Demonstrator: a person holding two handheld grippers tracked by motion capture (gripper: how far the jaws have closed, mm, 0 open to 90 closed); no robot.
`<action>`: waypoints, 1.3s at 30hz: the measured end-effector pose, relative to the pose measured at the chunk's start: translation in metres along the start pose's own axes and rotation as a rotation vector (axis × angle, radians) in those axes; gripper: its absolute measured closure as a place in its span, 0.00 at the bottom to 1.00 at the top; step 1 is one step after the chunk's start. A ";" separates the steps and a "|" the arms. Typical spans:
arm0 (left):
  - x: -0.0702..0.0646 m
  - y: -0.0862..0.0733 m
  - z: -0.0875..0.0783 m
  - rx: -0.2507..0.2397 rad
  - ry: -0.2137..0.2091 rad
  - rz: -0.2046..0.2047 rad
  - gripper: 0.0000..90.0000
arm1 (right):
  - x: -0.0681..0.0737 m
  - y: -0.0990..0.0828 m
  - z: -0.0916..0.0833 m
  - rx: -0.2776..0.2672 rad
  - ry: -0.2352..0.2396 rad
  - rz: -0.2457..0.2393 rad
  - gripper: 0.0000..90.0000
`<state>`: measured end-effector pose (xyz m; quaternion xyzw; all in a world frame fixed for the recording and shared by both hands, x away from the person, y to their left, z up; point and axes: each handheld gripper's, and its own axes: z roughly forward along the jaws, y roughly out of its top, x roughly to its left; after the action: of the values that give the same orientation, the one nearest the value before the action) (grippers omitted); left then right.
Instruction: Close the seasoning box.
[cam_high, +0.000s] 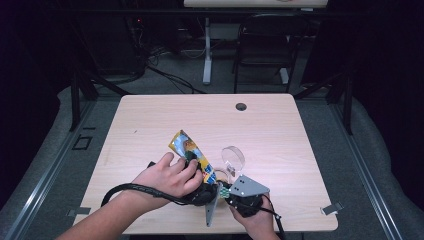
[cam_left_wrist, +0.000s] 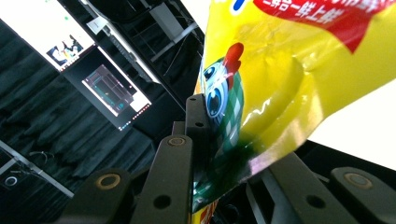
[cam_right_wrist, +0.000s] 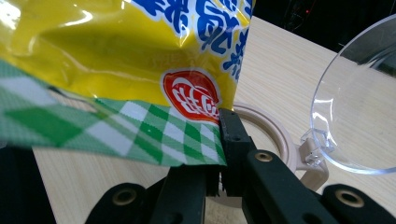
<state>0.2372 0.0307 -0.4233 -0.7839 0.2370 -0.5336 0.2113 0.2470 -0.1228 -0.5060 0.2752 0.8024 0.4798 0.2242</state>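
A yellow snack bag (cam_high: 191, 151) with a cartoon rooster and a green-checked edge is held up over the near middle of the wooden table (cam_high: 280, 125). Under the person's left hand (cam_high: 170, 177), my left gripper (cam_high: 202, 192) is shut on the bag. In the left gripper view the bag (cam_left_wrist: 280, 70) is pinched between the black jaws of my left gripper (cam_left_wrist: 205, 135). My right gripper (cam_high: 231, 194), with its grey plate, is close beside it. It (cam_right_wrist: 218, 140) is shut on the bag's checked bottom edge (cam_right_wrist: 154, 130).
A small round beige container (cam_high: 225, 172) with a hinged clear lid (cam_high: 233, 156) standing open sits just behind the grippers; its ring (cam_right_wrist: 275, 130) and lid (cam_right_wrist: 359, 102) are close in the right gripper view. A cable hole (cam_high: 241, 106) marks the far table edge. A chair (cam_high: 265, 40) stands beyond.
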 end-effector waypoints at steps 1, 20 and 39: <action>0.000 0.000 0.000 -0.001 0.001 0.000 0.92 | 0.000 0.000 0.000 0.003 -0.002 -0.002 0.98; 0.001 0.001 0.000 -0.002 -0.001 0.006 0.92 | 0.000 -0.001 0.000 0.002 -0.001 0.001 0.98; 0.002 0.000 -0.002 -0.004 0.000 0.008 0.92 | 0.001 0.000 0.000 -0.004 -0.001 0.004 0.98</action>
<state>0.2362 0.0291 -0.4216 -0.7834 0.2411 -0.5321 0.2119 0.2464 -0.1225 -0.5062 0.2769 0.8006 0.4818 0.2243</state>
